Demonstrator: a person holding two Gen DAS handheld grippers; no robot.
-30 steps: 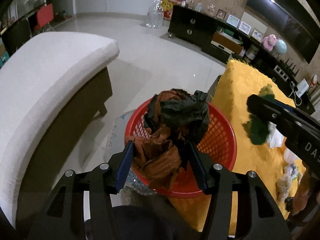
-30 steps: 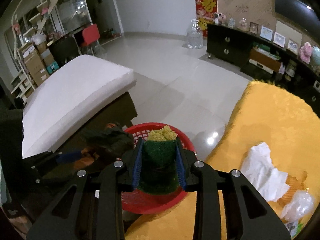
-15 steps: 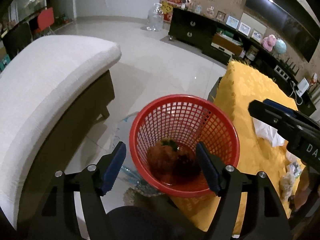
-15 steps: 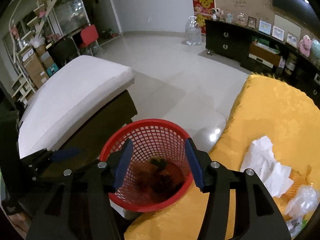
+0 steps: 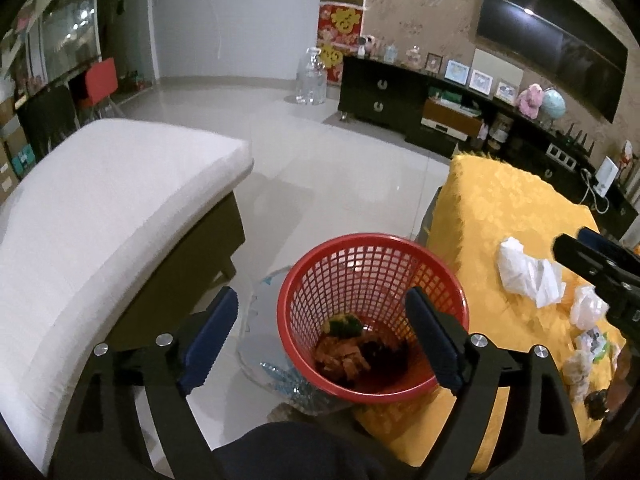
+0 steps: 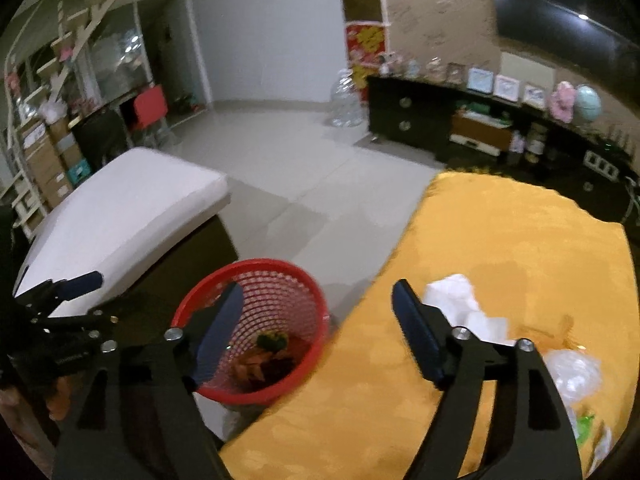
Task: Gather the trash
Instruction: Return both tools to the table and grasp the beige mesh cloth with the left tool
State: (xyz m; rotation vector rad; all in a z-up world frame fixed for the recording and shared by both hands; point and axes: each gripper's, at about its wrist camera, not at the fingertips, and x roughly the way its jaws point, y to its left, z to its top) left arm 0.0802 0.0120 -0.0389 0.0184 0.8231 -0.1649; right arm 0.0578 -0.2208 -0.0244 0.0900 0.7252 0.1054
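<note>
A red mesh basket [image 5: 372,316] stands on the pale tiled floor [image 5: 320,168], just beside the edge of a table draped in a yellow cloth [image 5: 508,216]. At its bottom lies the trash already dropped in: an orange crumpled wad [image 5: 344,358], something dark next to it, and a green-and-yellow sponge [image 5: 346,325].

The left gripper [image 5: 322,338] hangs over the basket with its blue-padded jaws spread wide and nothing between them. The right gripper [image 6: 316,330] is likewise wide open and empty, straddling the basket's rim and the table's edge; its view is a little blurred.

On the yellow cloth a crumpled white tissue [image 5: 528,270] lies near the right gripper, with a clear plastic bag [image 5: 586,306] and a few small wrappers just beyond it, toward the table's near right corner.

To the left of the basket is a bench with a white cushion [image 5: 100,216] on a dark base. Across the floor a long dark cabinet [image 5: 384,98] runs along the far wall, topped with picture frames, a pink plush toy and a small globe [image 5: 554,106]. A large clear water jug [image 5: 311,82] sits on the floor by red festive posters, and a red chair [image 5: 100,82] stands at far left.
</note>
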